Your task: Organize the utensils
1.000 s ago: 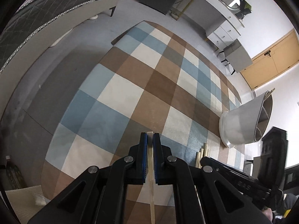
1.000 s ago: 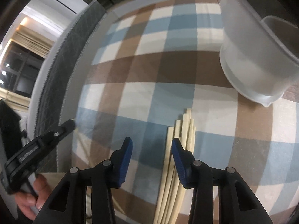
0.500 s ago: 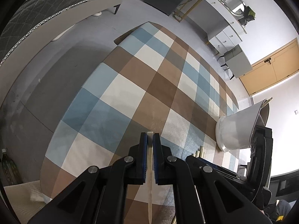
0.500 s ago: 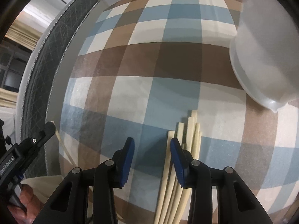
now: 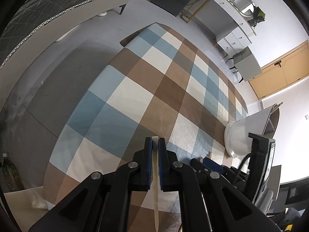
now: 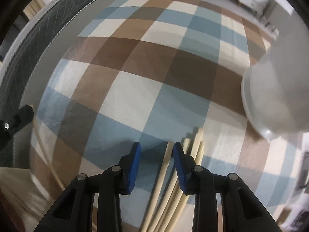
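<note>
Pale wooden chopstick [image 5: 155, 176] is clamped between the blue pads [image 5: 148, 162] of my left gripper [image 5: 155, 145], jaws closed tight on it, its tip just past the fingertips and the rest running back under the gripper. It hangs above the checked tablecloth [image 5: 135, 96], blue, brown and cream squares.

My right gripper [image 6: 156, 150] is spread, nothing between the pads [image 6: 135, 162]. It sits over the bundle of chopsticks [image 6: 185, 166] lying on the cloth; the leftmost stick shows in the gap, close to the right pad, the others fan out behind and under that finger. I can't say whether a pad touches any of them (right view is motion-blurred).

White utensil holder [image 6: 276, 96] lies tipped on its side on the cloth, right of the bundle and apart from it. In the left view its open end [image 5: 270, 119] shows inner dividers, facing away to the right.

Left gripper's black tip [image 6: 17, 118] shows at the left edge of the right view, with the held stick trailing below it.
</note>
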